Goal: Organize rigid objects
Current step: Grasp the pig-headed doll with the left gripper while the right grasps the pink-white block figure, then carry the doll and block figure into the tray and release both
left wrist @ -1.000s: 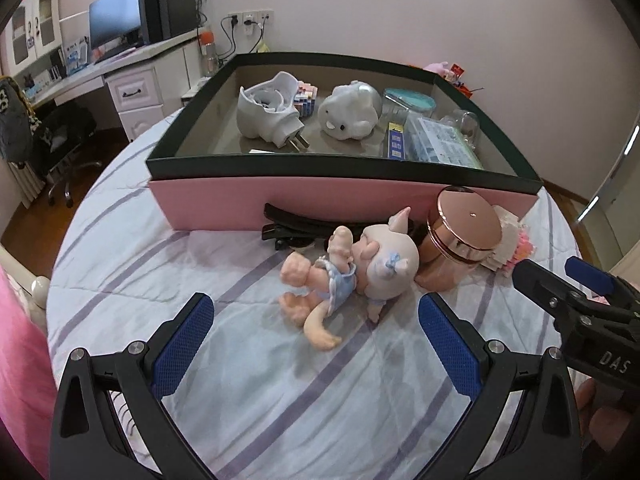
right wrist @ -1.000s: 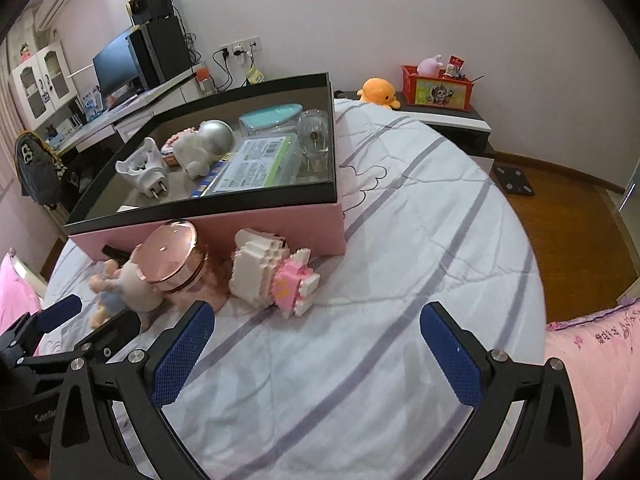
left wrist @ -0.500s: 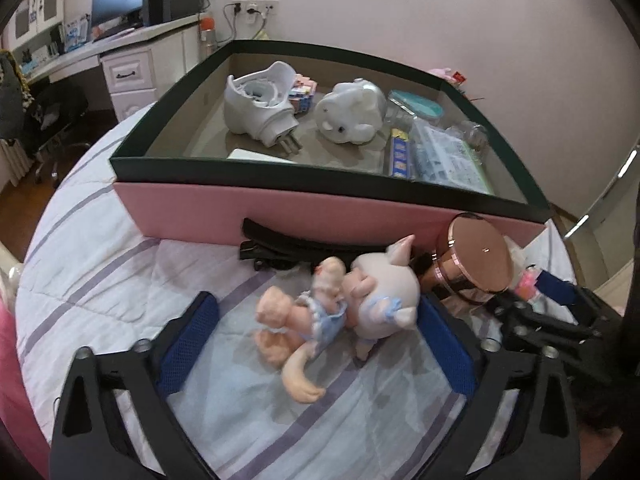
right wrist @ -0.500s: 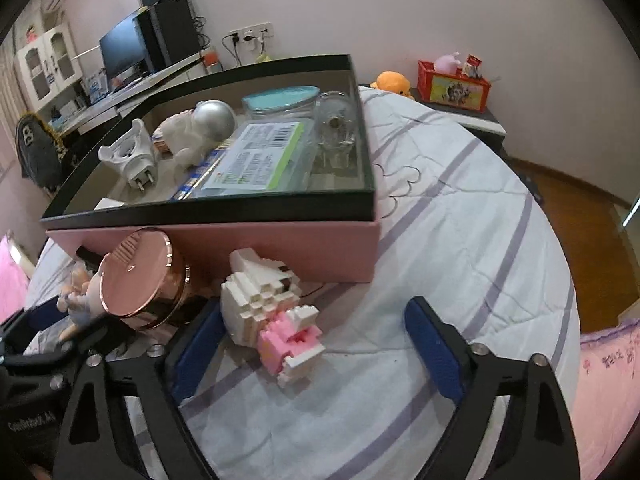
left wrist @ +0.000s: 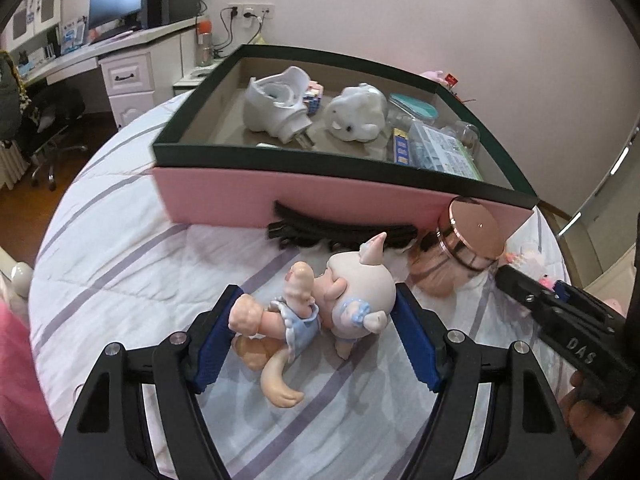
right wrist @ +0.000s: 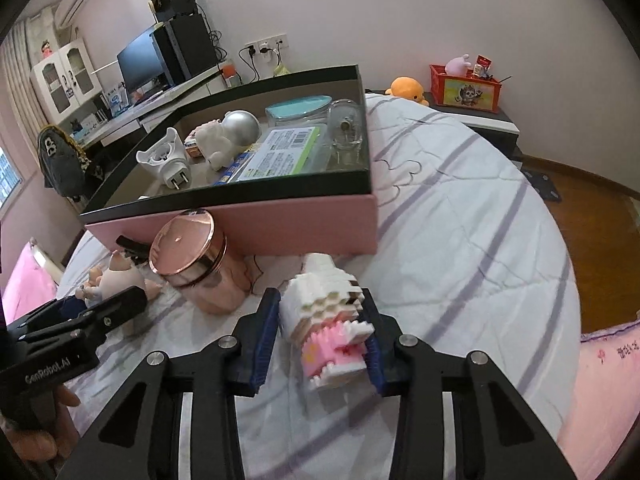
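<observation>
A pig doll point(left wrist: 340, 300) in a blue bib lies on the striped bed cover. My left gripper point(left wrist: 316, 336) has closed around it, its blue pads touching the doll on both sides. My right gripper point(right wrist: 320, 332) is shut on a white and pink block figure point(right wrist: 328, 316) that rests on the cover. A rose-gold lidded jar point(right wrist: 192, 256) stands between the two toys, against the pink box point(right wrist: 304, 224). The box holds a white plug point(left wrist: 276, 108), a white astronaut toy point(left wrist: 356, 116), a clear case point(right wrist: 280, 152) and a glass jar point(right wrist: 348, 128).
A black hair clip point(left wrist: 336, 236) lies against the box's pink front wall. A desk with a monitor point(left wrist: 116, 4) stands at the back left. A bedside table with a red crate point(right wrist: 466, 88) and an orange plush point(right wrist: 408, 88) stands at the back right.
Both grippers moved forward and down and closed: the left around the pig doll, the right onto the block figure. Both were wide open a second ago.
</observation>
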Tool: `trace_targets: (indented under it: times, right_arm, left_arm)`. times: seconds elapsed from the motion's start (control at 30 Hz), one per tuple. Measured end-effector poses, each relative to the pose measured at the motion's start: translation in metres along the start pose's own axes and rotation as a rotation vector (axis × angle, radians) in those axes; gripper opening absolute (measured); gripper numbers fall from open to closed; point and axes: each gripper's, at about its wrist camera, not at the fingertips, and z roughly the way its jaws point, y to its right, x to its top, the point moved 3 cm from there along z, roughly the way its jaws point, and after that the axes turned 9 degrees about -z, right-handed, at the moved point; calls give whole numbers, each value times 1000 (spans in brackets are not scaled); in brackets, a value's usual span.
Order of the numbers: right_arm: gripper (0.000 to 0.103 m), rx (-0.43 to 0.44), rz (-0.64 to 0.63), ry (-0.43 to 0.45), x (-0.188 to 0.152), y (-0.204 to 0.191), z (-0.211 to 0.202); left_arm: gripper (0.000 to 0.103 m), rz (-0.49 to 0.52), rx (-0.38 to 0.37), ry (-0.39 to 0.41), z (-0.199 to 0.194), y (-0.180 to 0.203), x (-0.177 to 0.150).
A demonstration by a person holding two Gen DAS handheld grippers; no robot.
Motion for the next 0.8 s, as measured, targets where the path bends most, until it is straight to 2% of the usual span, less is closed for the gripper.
trace_targets:
  times: [0.27, 0.37, 0.4, 0.43, 0.63, 0.7, 0.77, 0.8]
  right_arm:
    - [39, 8, 7, 11, -7, -3, -17]
    - [39, 12, -5, 28, -5, -10, -28]
    - [39, 16, -6, 33, -5, -11, -31]
    - [39, 17, -11, 39, -4, -13, -34]
    - [39, 25, -33, 63, 0, -24, -47]
    - [39, 28, -32, 57, -2, -25, -45]
    - [39, 32, -29, 48, -4, -26, -43]
    - [39, 33, -30, 44, -5, -27, -42]
  left_arm:
    - [76, 13, 6, 8, -18, -9, -9]
    - [66, 15, -5, 17, -26, -9, -10]
    - [55, 18, -9, 21, -29, -9, -9]
    - [50, 19, -20, 20, -32, -9, -9]
    - [48, 25, -20, 22, -36, -13, -12]
    - [51, 26, -12, 17, -34, -14, -14]
    - [61, 38, 21, 14, -32, -14, -17]
    - [76, 39, 34, 17, -31, -14, -19]
